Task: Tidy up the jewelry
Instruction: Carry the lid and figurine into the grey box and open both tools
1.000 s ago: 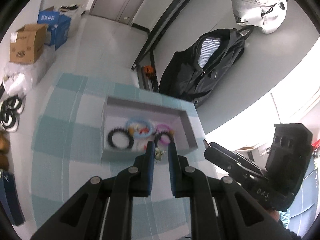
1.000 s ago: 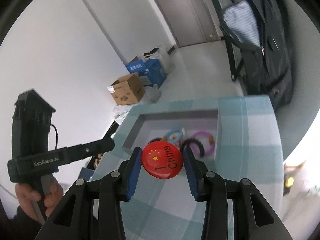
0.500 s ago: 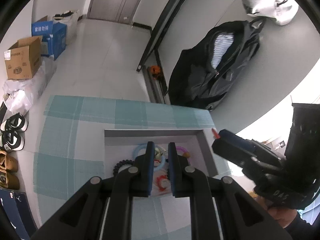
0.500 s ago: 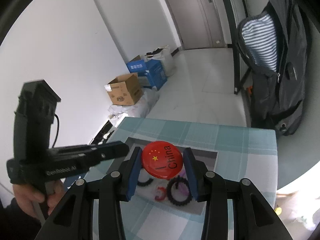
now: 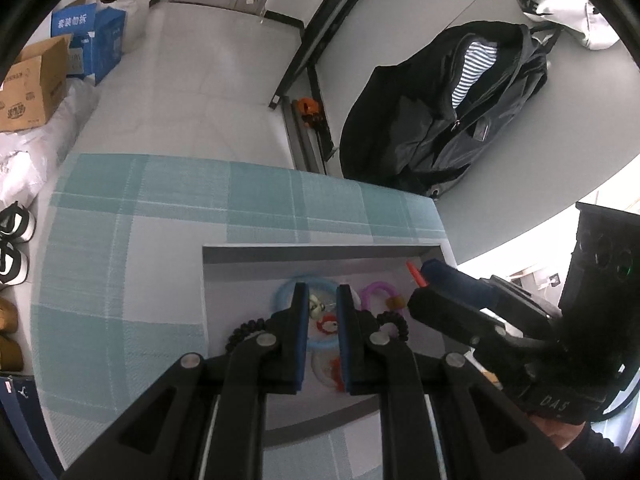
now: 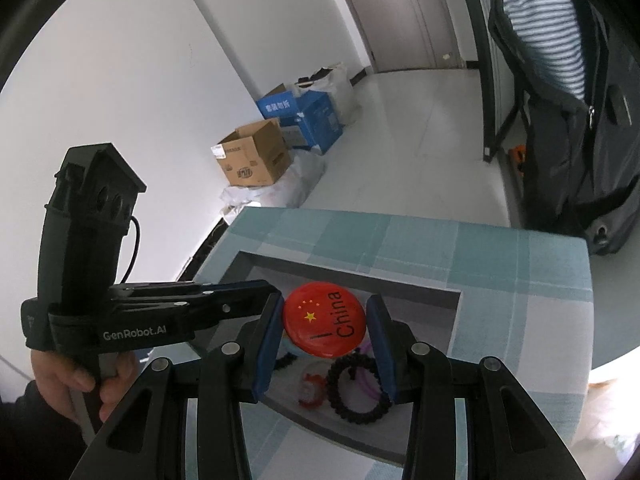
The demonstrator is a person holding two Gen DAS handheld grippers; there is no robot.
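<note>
On the left of the bench, under its teal-and-white checked cloth, nothing lies beside the grey tray. The left claw hangs over the tray's middle, its blue pads nearly together and pinching a small pale charm. Below it in the tray lie a light blue ring, a black beaded bracelet, a small red-and-white trinket and, further right, a purple ring.

At the tray's right edge comes the right claw, clamped on a round red badge with yellow stars and the word "China", held above the tray's contents. In the right wrist view a second black beaded bracelet lies under the badge. A person's hand grips the left tool's handle.
</note>
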